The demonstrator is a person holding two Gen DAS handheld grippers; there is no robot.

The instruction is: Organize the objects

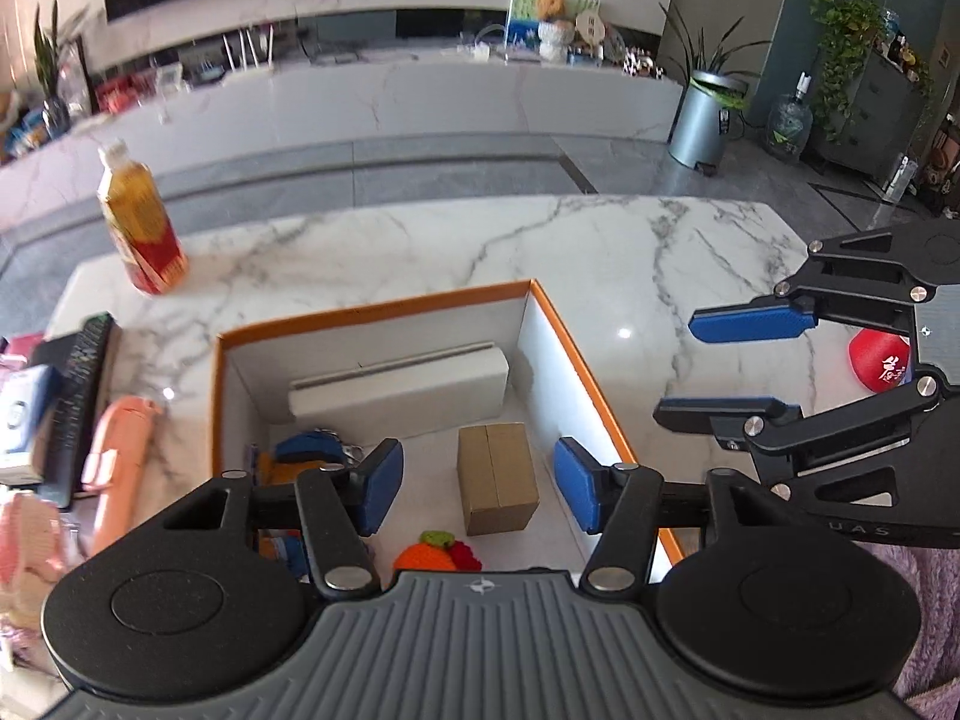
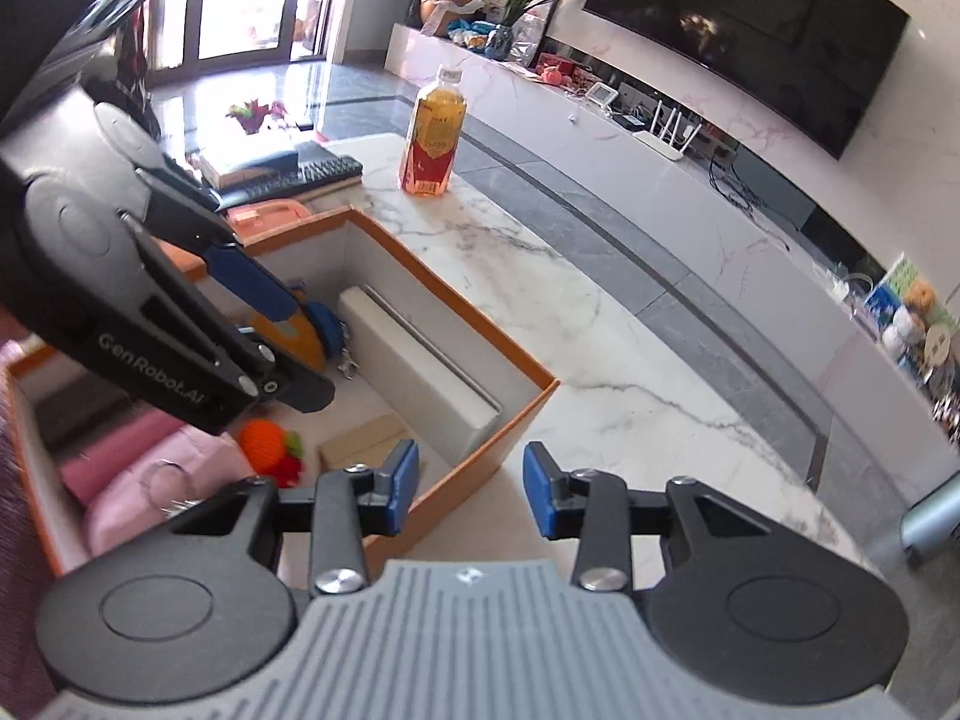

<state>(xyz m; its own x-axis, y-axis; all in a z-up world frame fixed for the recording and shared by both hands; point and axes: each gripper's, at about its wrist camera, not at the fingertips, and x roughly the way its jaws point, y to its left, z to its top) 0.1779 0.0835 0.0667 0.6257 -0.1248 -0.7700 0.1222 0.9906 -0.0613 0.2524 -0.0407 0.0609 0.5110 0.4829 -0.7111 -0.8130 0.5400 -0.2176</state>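
Observation:
An open white box with an orange rim (image 1: 576, 348) stands on the marble table. Inside lie a long white carton (image 1: 396, 387), a small cardboard box (image 1: 495, 477), a knitted orange toy (image 1: 432, 552) and a blue-and-orange item (image 1: 306, 450). My left gripper (image 1: 480, 489) hovers above the cardboard box, open, gripping nothing. My right gripper (image 1: 714, 366) hangs open and empty over bare table right of the box. In the right wrist view, the right gripper (image 2: 471, 489) is above the box's near corner (image 2: 480, 330), and the left gripper (image 2: 294, 342) reaches over the box from the left.
A tea bottle (image 1: 141, 222) stands upright at the table's far left. Left of the box lie a black remote (image 1: 78, 396) and a pink case (image 1: 120, 456). A red object (image 1: 879, 363) sits behind the right gripper. A pink soft item (image 2: 156, 480) lies in the box's near end.

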